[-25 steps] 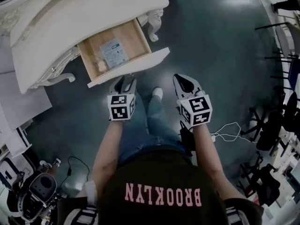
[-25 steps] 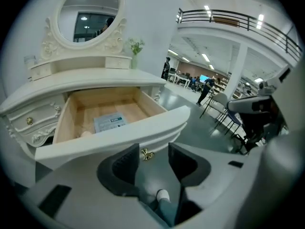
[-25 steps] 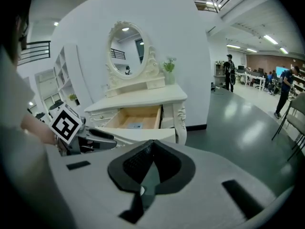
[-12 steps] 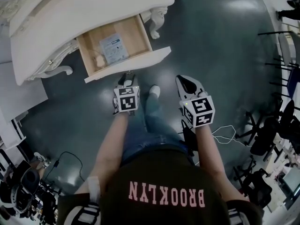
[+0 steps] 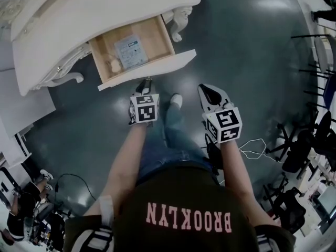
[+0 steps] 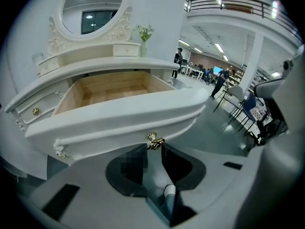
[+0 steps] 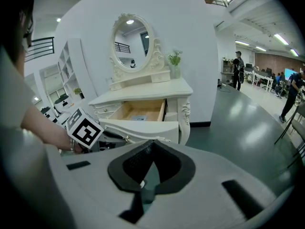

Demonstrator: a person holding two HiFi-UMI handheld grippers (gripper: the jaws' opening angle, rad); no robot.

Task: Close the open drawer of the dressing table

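The cream dressing table (image 5: pixel 79 14) has one wooden drawer (image 5: pixel 113 43) pulled out, with a leaflet (image 5: pixel 131 50) and a small item inside. Its white front (image 5: pixel 152 70) carries a gold knob (image 6: pixel 155 140). My left gripper (image 5: pixel 146 84) points down at that front, and its jaws have just been closing. In the left gripper view the left gripper (image 6: pixel 153 146) has its tips against the knob from both sides. My right gripper (image 5: pixel 206 90) hangs over the floor to the right of the drawer. It is shut with nothing in it, and the right gripper (image 7: pixel 151 146) shows its tips meeting.
A carved table leg (image 5: pixel 178 22) stands right of the drawer. My shoe (image 5: pixel 176 100) is on the dark floor between the grippers. A white cable (image 5: pixel 257 146) and black chairs (image 5: pixel 315 130) are at the right, gear (image 5: pixel 26 219) at the lower left.
The left gripper has sunk and moved in to the drawer front, and its wide jaws have narrowed around the knob. The right gripper has stayed where it was.
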